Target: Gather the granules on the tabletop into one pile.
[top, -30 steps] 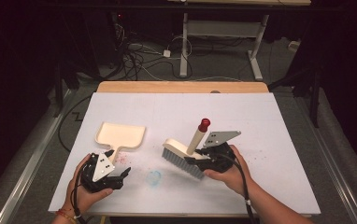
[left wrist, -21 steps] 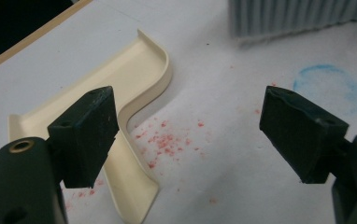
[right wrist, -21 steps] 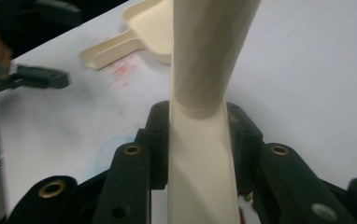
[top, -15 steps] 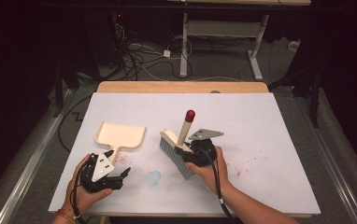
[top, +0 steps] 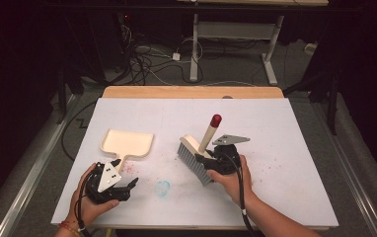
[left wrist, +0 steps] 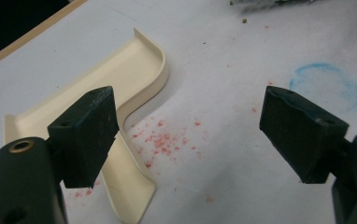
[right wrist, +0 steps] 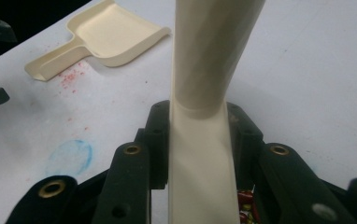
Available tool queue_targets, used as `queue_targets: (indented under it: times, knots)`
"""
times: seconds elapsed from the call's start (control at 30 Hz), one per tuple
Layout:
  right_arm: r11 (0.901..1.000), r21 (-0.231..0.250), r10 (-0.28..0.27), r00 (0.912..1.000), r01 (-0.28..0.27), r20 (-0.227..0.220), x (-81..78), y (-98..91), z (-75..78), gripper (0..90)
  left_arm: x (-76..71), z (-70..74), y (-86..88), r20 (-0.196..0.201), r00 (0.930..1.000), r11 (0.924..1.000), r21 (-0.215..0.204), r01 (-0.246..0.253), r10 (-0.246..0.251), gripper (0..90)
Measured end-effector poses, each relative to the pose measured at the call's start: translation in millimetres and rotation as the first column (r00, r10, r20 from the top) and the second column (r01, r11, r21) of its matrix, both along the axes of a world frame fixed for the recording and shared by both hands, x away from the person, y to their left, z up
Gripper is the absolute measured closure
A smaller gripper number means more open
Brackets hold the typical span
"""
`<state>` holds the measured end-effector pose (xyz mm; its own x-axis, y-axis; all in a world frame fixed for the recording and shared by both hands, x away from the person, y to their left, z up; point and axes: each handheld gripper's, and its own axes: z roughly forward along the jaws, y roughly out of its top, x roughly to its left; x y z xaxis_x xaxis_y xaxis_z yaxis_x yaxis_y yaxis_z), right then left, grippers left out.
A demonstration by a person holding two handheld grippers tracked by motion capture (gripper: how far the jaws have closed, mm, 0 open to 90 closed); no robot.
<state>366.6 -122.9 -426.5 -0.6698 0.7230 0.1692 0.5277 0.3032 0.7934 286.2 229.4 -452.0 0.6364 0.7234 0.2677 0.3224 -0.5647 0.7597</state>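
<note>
The right gripper [top: 215,159] was clamped on the cream handle of the brush [top: 200,149], whose bristles rested on the white table [top: 285,133] right of centre, red-tipped handle tilted up. The left gripper [top: 127,186] hovered with jaws spread, empty, just beside the dustpan [top: 127,144] handle, near scattered pink crumbs [left wrist: 165,142] and a blue ring mark [top: 163,187].
</note>
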Motion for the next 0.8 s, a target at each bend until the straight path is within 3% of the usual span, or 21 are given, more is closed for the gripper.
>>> queue_targets:
  times: [0.1,0.27,0.37,0.47,0.57,0.63,0.8]
  knots:
    - [0.9998,0.015,0.015,0.9997,-0.015,0.018,-3.3,5.0,6.0,67.4,-0.2,-0.2,-1.1,-0.011,0.9999,1.0,-0.002,-0.002,0.002,18.8]
    - [0.9966,0.045,0.069,0.9976,-0.069,0.006,-8.7,23.9,10.7,67.4,0.7,-0.6,-2.1,-0.014,0.9999,1.0,-0.002,0.0,0.0,18.8]
    - [0.9939,0.075,0.084,0.9962,-0.082,-0.024,-7.9,32.0,9.4,67.4,0.9,-0.7,-2.4,-0.015,0.9999,1.0,-0.004,0.002,-0.002,18.8]
    - [0.9934,0.073,0.091,0.9951,-0.089,-0.037,-5.6,41.0,6.2,67.4,1.1,-0.8,-2.5,-0.017,0.9999,1.0,-0.007,0.003,-0.003,18.8]
    - [0.995,0.068,0.078,0.9939,-0.073,-0.078,0.3,47.7,-2.0,67.4,1.7,-1.4,-3.3,-0.021,0.9997,0.9999,-0.007,0.008,-0.008,18.8]
    - [0.9982,0.043,0.046,0.9963,-0.043,-0.073,3.5,48.6,-3.8,67.4,1.7,-1.4,-3.4,-0.022,0.9997,0.9999,-0.008,0.01,-0.01,18.8]
    - [0.9993,0.032,-0.013,0.9945,0.017,-0.104,10.3,32.7,-7.5,67.3,0.5,-0.3,-3.0,-0.009,0.9999,0.9999,-0.01,0.009,-0.009,18.8]
